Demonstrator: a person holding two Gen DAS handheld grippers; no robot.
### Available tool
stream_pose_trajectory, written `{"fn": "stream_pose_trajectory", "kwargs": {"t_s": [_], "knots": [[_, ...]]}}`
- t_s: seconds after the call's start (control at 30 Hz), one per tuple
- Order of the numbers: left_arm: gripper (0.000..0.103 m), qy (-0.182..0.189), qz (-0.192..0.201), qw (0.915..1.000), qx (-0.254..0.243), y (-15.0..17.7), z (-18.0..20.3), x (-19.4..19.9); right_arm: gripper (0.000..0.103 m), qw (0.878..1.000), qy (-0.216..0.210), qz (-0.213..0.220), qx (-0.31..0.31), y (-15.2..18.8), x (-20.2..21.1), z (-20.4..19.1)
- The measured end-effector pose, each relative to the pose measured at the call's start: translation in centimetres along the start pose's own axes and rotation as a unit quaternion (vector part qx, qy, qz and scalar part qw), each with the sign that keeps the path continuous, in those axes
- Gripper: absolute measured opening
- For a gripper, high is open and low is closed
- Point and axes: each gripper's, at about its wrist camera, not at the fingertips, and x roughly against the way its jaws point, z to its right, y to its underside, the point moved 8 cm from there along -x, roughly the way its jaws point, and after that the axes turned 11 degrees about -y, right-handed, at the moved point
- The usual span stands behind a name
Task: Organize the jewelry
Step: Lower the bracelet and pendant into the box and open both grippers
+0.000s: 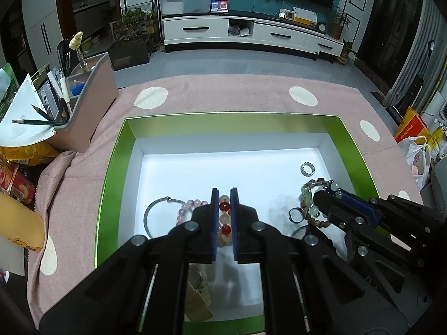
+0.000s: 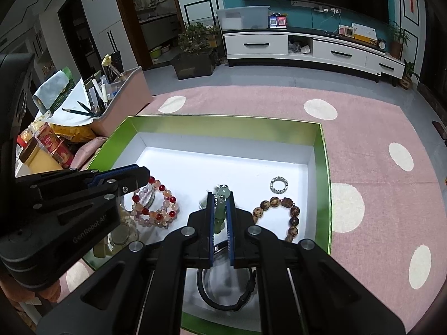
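Note:
A green box (image 1: 111, 167) with a white floor lies on the pink cloth and holds the jewelry. My left gripper (image 1: 224, 195) is shut on a red and peach bead bracelet (image 1: 225, 217), which also shows in the right wrist view (image 2: 156, 203). My right gripper (image 2: 220, 195) is shut on a pale green bead bracelet (image 2: 220, 209), low over the box floor. A brown wooden bead bracelet (image 2: 282, 215) and a small silver ring (image 2: 278, 185) lie to its right. A thin silver bangle (image 1: 151, 215) lies left of the left gripper. A black ring (image 1: 295, 215) lies between the grippers.
A pink desk organiser (image 1: 92, 103) with pens and pencils stands left of the box. Snack packets (image 1: 16, 178) and a yellow item (image 1: 19, 223) lie at the far left. A black watch strap (image 2: 223, 293) lies under my right gripper. The box has raised green walls (image 2: 324, 167).

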Motion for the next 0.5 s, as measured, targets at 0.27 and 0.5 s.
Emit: {"fn": "stream_pose_trajectory", "kwargs": {"t_s": [0.27, 0.5], "knots": [[0.007, -0.008, -0.005, 0.9999, 0.003, -0.7, -0.1, -0.5, 0.008, 1.0, 0.012, -0.006, 0.003, -0.6, -0.7, 0.4], [0.03, -0.017, -0.002, 0.9998, 0.009, -1.2, -0.9, -0.4, 0.009, 1.0, 0.021, -0.005, -0.003, -1.0, -0.6, 0.9]]}}
